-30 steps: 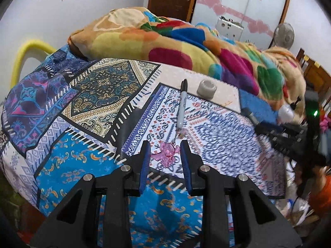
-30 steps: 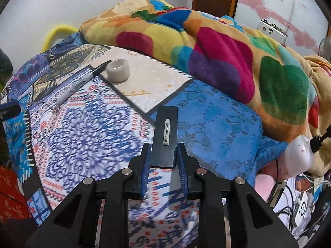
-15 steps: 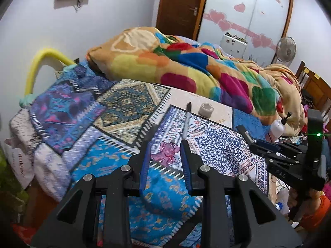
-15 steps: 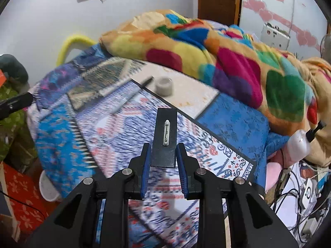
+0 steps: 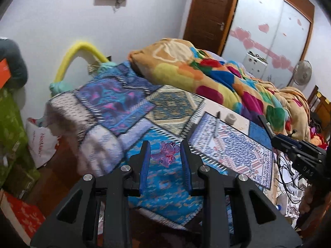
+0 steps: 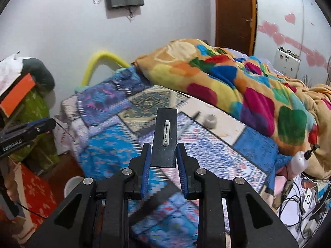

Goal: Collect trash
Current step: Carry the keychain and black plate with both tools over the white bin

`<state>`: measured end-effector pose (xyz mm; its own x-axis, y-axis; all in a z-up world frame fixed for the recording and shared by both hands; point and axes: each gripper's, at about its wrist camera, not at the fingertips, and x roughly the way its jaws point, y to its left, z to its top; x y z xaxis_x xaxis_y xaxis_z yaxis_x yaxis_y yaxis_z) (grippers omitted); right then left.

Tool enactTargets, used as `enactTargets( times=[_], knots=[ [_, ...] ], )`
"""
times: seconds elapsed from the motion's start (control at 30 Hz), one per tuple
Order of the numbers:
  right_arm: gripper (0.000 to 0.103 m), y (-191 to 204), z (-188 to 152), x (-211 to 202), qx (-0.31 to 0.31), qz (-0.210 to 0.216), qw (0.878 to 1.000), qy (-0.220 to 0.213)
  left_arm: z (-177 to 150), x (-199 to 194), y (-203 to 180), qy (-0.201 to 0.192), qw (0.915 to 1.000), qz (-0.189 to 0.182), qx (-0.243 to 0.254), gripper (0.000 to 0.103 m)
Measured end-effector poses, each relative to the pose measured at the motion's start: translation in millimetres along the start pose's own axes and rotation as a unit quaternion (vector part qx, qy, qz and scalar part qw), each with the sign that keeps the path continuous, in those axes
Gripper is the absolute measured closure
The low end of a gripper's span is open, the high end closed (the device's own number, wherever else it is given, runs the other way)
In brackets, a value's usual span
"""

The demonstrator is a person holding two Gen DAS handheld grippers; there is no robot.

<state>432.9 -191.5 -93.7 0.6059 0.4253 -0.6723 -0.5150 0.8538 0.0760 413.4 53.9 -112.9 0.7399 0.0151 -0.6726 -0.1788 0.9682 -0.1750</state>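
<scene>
My left gripper [image 5: 164, 154] is shut on a small pink translucent toy figure [image 5: 165, 154] and holds it up in front of the bed. My right gripper [image 6: 163, 155] is shut on a flat black rectangular card [image 6: 165, 137] with a white pin clasp on its face; the card sticks up and forward from the jaws. The right gripper and its card also show at the right edge of the left wrist view [image 5: 275, 135]. A pen [image 5: 216, 124] and a roll of tape [image 5: 230, 119] lie on the patterned bedspread [image 5: 231, 155].
A multicoloured blanket [image 5: 206, 76] is heaped along the far side of the bed. A yellow padded bar [image 5: 82, 49] curves at the bed's head. A white plastic bag [image 5: 42, 142] sits on the floor at left. Cables and clutter [image 6: 306, 196] lie at right.
Both grippers have pulled back and up from the bed, carrying the pink toy and the black card. The bed now looks smaller and farther, and more floor and wall show.
</scene>
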Motion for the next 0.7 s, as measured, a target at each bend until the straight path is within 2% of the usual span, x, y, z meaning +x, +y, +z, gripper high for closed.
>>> enactTargets(
  times=[0.33, 0.43, 0.7],
  knots=[
    [0.080, 84, 2, -12, -0.032, 0.049, 0.998, -0.014, -20, -61, 75, -0.014, 0.9984, 0.048, -0.028, 0.074],
    [0.080, 112, -1, -6, -0.032, 0.082, 0.996, -0.006, -27, -76, 95, -0.019, 0.9976, 0.058, -0.033, 0.074],
    [0.080, 180, -12, 19, -0.061, 0.128, 0.990, 0.024, -55, -94, 147, -0.021, 0.9952, 0.077, -0.057, 0.074]
  ],
)
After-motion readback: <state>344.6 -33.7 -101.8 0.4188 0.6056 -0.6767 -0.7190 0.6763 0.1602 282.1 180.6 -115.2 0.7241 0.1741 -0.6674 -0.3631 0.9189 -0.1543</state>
